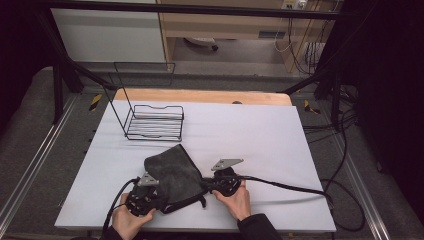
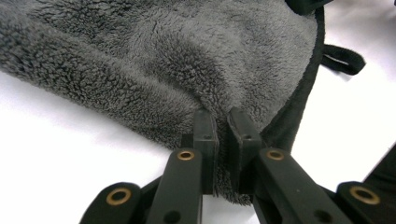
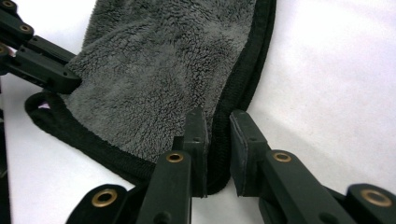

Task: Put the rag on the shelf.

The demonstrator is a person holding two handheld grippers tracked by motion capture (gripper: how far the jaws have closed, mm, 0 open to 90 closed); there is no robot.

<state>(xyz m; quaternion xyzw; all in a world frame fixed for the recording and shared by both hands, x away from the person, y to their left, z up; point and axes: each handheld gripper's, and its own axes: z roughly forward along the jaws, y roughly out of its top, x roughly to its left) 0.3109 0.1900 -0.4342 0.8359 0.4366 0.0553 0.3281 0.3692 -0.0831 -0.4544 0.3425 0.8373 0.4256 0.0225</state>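
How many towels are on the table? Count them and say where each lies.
1. A single grey towel lies bunched at the near edge of the table, between the left gripper and the right gripper, both clamped on it. The wire rack holds none.

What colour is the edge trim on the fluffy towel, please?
Black trim around the grey towel, clearest in the right gripper view.

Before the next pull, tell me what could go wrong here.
1. The left gripper pinches a small tuck of the towel, so the fleece may slip free.
2. The right gripper holds just the black hem; it could slide out.
3. The loop lies loose and might snag on a jaw.
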